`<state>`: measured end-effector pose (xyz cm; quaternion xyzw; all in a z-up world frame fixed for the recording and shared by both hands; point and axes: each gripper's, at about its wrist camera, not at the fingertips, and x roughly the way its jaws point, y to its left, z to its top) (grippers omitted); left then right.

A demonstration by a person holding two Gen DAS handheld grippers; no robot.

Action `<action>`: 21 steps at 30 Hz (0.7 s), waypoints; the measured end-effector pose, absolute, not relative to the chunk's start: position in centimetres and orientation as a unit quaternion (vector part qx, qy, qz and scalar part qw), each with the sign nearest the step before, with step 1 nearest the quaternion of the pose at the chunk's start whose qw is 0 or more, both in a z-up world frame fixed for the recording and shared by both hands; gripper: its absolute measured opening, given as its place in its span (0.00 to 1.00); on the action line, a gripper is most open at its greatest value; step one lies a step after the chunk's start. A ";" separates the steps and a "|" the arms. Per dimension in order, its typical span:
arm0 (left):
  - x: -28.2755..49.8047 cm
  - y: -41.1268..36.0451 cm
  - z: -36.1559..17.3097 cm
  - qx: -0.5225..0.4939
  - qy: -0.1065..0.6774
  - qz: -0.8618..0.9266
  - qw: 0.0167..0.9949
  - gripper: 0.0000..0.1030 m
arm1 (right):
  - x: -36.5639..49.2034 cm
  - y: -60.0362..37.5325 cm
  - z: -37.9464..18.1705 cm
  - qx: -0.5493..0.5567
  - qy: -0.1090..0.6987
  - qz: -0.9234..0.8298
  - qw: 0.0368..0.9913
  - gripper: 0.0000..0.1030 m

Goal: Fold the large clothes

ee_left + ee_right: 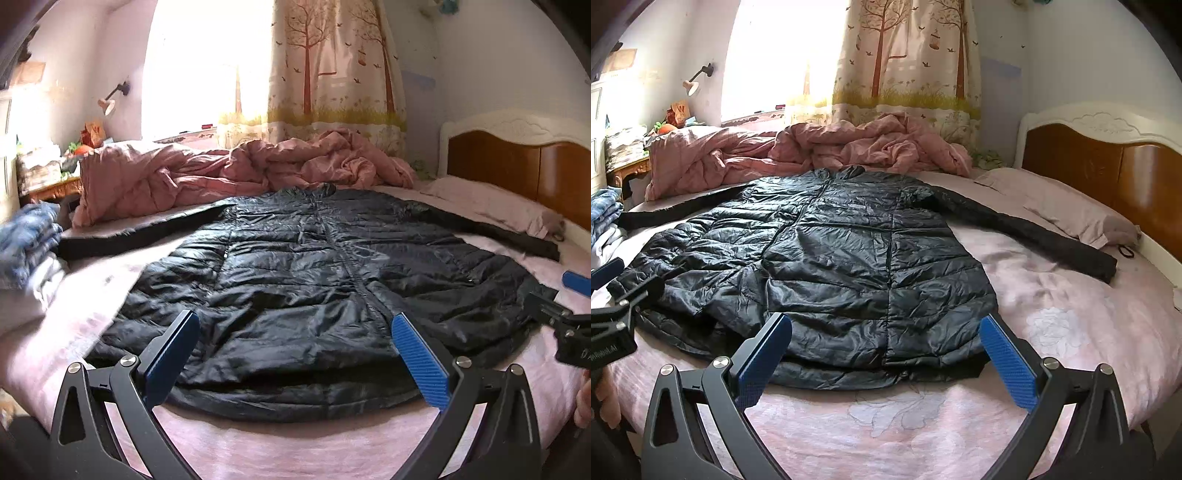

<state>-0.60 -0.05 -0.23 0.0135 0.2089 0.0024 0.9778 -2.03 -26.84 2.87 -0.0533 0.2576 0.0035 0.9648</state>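
Note:
A shiny black puffer jacket lies spread flat on the pink bed sheet, hem toward me, collar at the far end, both sleeves stretched out sideways. It also shows in the right wrist view. My left gripper is open, hovering just above the hem's middle. My right gripper is open above the hem's right part, holding nothing. The right gripper shows at the right edge of the left wrist view; the left gripper shows at the left edge of the right wrist view.
A crumpled pink duvet lies behind the jacket. A pillow and wooden headboard are at the right. Folded blue clothes sit at the left bed edge. A cluttered side table and curtained window are beyond.

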 end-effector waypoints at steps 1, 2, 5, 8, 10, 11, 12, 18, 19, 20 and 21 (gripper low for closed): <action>-0.6 0.1 -0.1 0.023 0.206 0.007 0.978 1.00 | -2.0 -26.9 2.9 -0.052 0.257 0.003 0.965 1.00; -0.7 0.2 0.0 0.030 0.200 0.014 0.979 1.00 | -2.0 -26.9 2.9 -0.052 0.255 0.004 0.965 1.00; -1.0 0.7 0.4 0.032 0.187 0.025 0.981 1.00 | -2.0 -26.9 2.9 -0.052 0.255 0.002 0.965 1.00; -1.1 1.0 0.9 0.027 0.184 0.031 0.982 1.00 | -2.1 -27.1 3.1 -0.047 0.252 0.001 0.967 1.00; -1.4 1.0 1.2 0.031 0.170 0.035 0.984 1.00 | -2.2 -27.2 3.2 -0.045 0.250 0.002 0.967 1.00; -1.5 0.9 1.3 0.032 0.165 0.032 0.985 1.00 | -2.2 -27.2 3.2 -0.046 0.250 0.001 0.967 1.00; -1.6 0.9 1.4 0.033 0.165 0.030 0.985 1.00 | -2.2 -27.2 3.2 -0.046 0.251 0.001 0.967 1.00; -2.0 0.8 1.2 0.028 0.156 0.068 0.985 1.00 | -2.0 -27.5 3.2 -0.041 0.259 -0.003 0.965 1.00; -1.9 0.8 1.1 0.025 0.158 0.067 0.985 1.00 | -2.0 -27.5 3.2 -0.041 0.259 -0.004 0.965 1.00; -1.9 0.8 1.0 0.024 0.163 0.059 0.985 1.00 | -2.0 -27.6 3.3 -0.042 0.258 -0.004 0.965 1.00; -1.8 0.8 0.9 0.025 0.171 0.047 0.984 1.00 | -2.0 -27.6 3.3 -0.044 0.256 -0.005 0.966 1.00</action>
